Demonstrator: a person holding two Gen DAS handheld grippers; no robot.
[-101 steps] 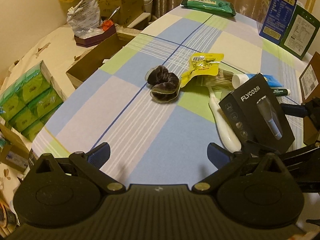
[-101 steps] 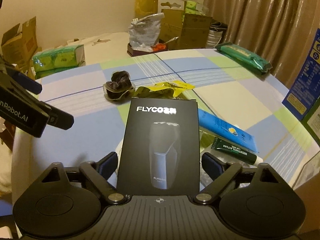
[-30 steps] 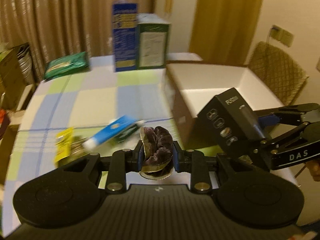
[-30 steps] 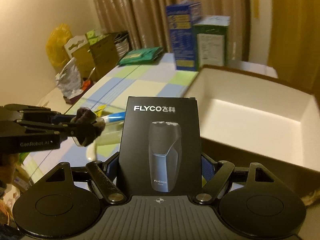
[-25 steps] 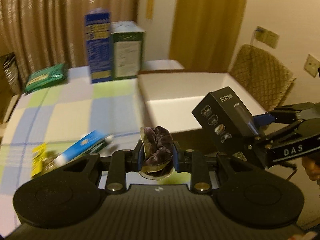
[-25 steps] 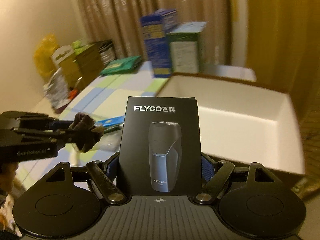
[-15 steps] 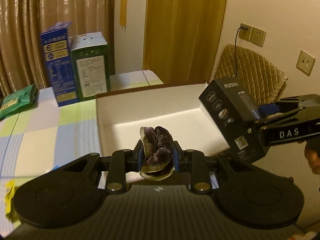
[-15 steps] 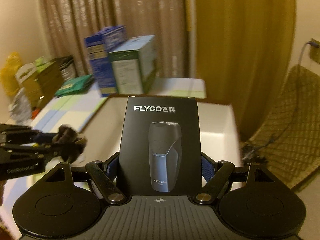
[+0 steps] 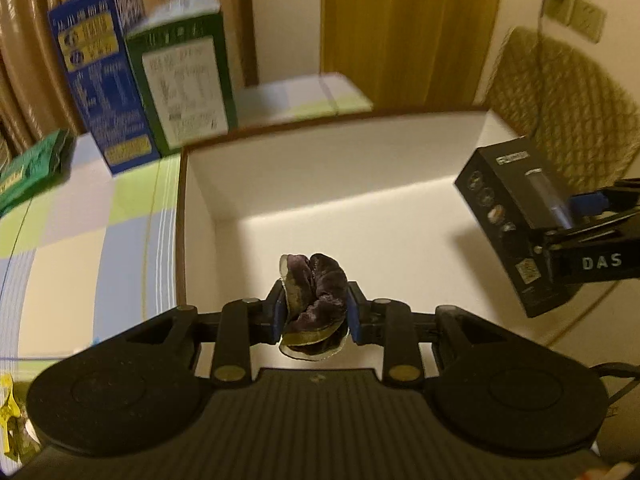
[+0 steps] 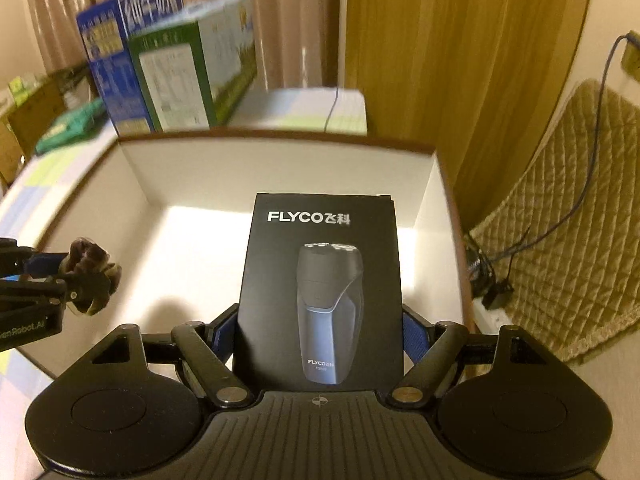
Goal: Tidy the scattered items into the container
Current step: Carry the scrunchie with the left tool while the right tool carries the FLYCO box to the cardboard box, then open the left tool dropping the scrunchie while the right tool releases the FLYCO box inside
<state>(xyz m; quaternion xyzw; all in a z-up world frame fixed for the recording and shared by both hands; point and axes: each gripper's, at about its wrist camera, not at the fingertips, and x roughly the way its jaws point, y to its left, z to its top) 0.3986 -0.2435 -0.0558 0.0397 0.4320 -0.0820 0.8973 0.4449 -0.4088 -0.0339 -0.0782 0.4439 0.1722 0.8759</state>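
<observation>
While the left wrist view looks down over its own gripper [image 9: 316, 314], the 2 blue pads sit on either side of a dark purple velvet scrunchie [image 9: 314, 300], w/ the jaws having just eased apart a bit; the scrunchie is between them and the pads look to be touching it on both sides. It hangs above the white floor of the open cardboard box [image 9: 182, 216], nr the box's left wall. At right, the right gripper [image 9: 560, 232], marked "DAS", clamps the black FLYCO shaver box [image 9: 496, 216], tilted, over the box's right side. Left of the box, the checked surface [image 9: 80, 248] carries a blue carton [image 9: 100, 80] and a green carton [image 9: 184, 80] standing upright side by side, a green packet [image 9: 32, 164] further left, and a yellow packet [image 9: 8, 408] at the bottom-left edge.

Right wrist view: the right gripper [image 10: 320, 336] grasps the FLYCO shaver box [image 10: 320, 288] by its 2 side edges, upright, front face to the camera, over the cardboard box [image 10: 280, 168] interior. At left, the left gripper [image 10: 76, 276] holds the scrunchie [image 10: 92, 268] above the box's left part, well apart from the shaver box. Blue carton [image 10: 108, 40] and green carton [image 10: 192, 68] stand beyond the far rim. A quilted chair [image 10: 580, 208] and a cable [image 10: 592, 152] show at right, off the surface.
</observation>
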